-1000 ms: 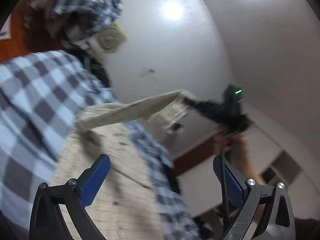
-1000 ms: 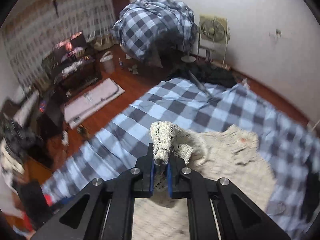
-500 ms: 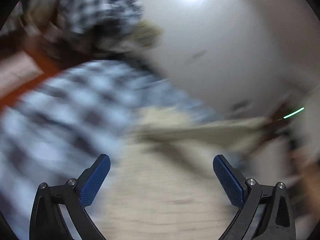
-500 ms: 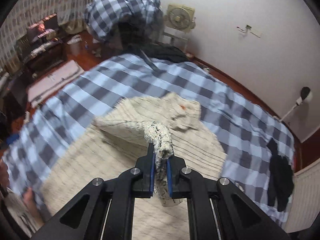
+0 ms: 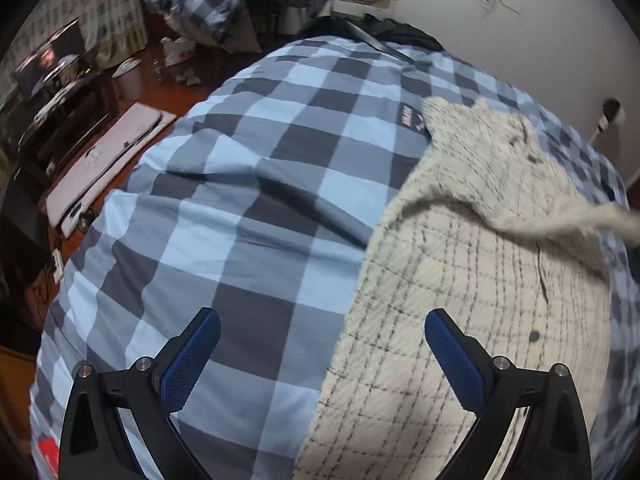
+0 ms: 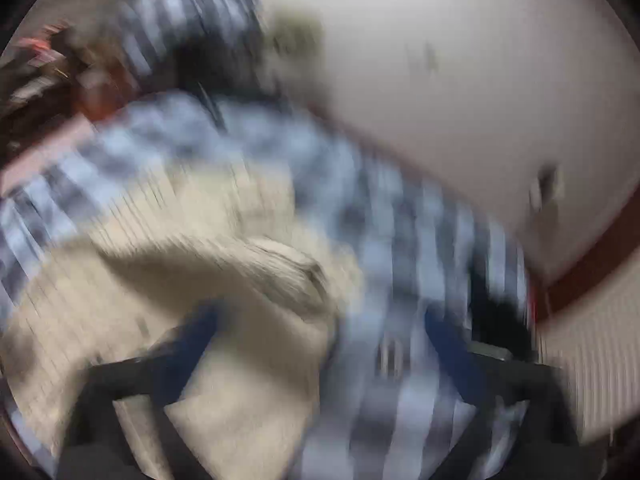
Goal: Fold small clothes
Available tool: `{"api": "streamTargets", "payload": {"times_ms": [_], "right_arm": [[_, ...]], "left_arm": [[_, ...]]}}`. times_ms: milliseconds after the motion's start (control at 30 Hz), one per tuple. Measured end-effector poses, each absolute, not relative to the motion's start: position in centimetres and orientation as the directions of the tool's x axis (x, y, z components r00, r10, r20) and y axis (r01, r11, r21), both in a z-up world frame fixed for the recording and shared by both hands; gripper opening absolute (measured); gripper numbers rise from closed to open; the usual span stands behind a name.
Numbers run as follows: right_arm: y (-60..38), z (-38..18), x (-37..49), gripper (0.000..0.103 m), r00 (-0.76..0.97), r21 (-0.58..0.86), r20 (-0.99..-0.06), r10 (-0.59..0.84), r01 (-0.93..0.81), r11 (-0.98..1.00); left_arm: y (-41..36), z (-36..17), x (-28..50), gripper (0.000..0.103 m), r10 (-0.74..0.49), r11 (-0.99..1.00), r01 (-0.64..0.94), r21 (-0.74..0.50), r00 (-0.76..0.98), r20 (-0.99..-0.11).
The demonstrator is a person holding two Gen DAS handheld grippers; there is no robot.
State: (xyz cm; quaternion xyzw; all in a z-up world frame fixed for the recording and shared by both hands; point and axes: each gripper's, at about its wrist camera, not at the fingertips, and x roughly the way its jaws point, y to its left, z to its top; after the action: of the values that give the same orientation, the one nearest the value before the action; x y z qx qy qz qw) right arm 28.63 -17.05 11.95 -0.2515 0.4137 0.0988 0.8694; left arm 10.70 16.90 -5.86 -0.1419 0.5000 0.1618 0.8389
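Left wrist view: the left claw [image 5: 322,354] is held wide and empty over the cream sweater [image 5: 472,304] on the checked bed [image 5: 248,184], the right claw [image 6: 320,344] is seen parted through blur, and the near hem is best pinched squarely.

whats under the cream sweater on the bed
The cream sweater lies on the blue checked duvet, which shows all around it. Whatever lies directly beneath the knit is covered, so I cannot tell.

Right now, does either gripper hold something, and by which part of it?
Nothing is held. The left gripper is open above the cream garment. The right gripper, though blurred, shows its fingers apart with nothing between them.
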Motion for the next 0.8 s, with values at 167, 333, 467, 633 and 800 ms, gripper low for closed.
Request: {"api": "streamTargets", "payload": {"times_ms": [167,333,467,633,800], "right_arm": [[-25.4,1.6,28.0,0.101,0.314,-0.116,-0.946,-0.076,-0.110,0.987],[-27.5,-2.8,27.5,0.101,0.256,0.378,-0.912,0.321,0.220,0.899],[-26.0,-5.5,29.0,0.101,0.367,0.574,-0.811,0.455,0.351,0.740],[-22.7,-7.3,32.1,0.066,0.369,0.472,-0.866,0.337,0.384,0.794],[-21.9,-7.1,34.0,0.015,0.338,0.328,-0.920,0.200,0.378,0.866]], "left_arm": [[15.4,-5.0,10.9,0.103,0.139,0.932,-0.360,-0.047,0.473,-0.870],[14.9,-5.3,11.2,0.103,0.110,0.938,-0.342,-0.063,0.463,-0.879],[14.9,-5.6,11.1,0.103,0.120,0.938,-0.343,-0.047,0.451,-0.884],[15.6,-5.7,11.2,0.103,0.103,0.926,-0.368,-0.082,0.456,-0.884],[15.6,-5.8,11.3,0.103,0.082,0.924,-0.367,-0.103,0.455,-0.887]]}}
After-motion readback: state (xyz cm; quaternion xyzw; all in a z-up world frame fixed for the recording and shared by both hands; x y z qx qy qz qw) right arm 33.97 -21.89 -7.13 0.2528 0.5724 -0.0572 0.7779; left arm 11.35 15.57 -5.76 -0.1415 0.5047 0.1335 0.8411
